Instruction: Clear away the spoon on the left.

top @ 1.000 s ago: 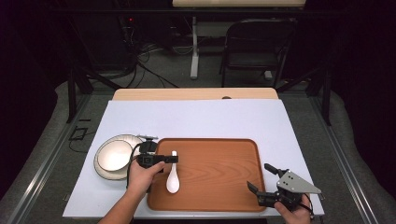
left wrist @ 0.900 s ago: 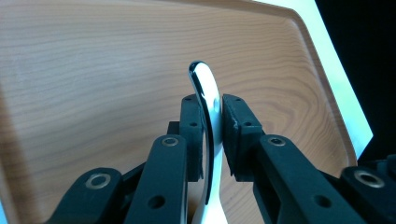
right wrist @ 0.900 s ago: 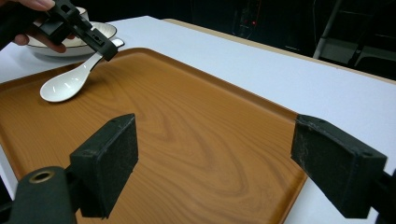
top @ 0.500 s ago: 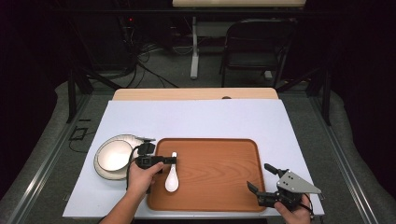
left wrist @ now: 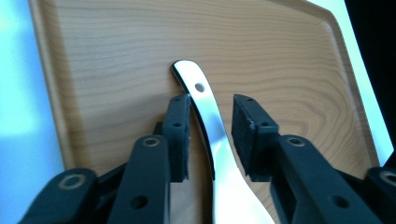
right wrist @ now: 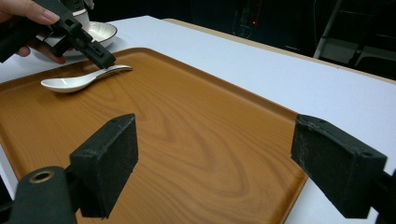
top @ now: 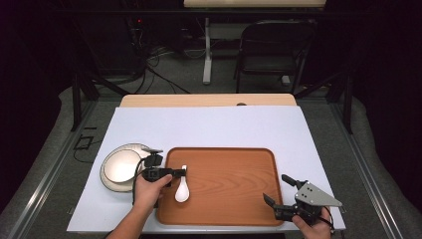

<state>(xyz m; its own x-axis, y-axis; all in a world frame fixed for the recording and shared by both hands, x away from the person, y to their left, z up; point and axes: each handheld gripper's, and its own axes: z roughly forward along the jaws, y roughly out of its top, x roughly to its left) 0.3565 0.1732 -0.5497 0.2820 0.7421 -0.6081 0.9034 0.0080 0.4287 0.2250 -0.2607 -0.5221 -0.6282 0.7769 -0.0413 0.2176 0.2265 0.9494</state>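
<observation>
White bowl (top: pixel 121 168) left of tray, folding chair (top: pixel 273 52) behind table.

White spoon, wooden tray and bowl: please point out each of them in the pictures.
White spoon (top: pixel 181 191), high view, on its scoop.
Wooden tray (top: pixel 234 184), high view, on its bare floor.
Bowl (top: pixel 119 167), high view, on its inner surface.

Both grippers are black. Left gripper (left wrist: pixel 211 140): two linked arms with round screw holes, ending in flat, dark, textured pads (left wrist: pixel 245 135). A black cable trails from its body. Right gripper (top: pixel 278 195): grey three-cornered plate on top, block-shaped pads (right wrist: pixel 109 158). Forearms appear bare, no sleeves visible
</observation>
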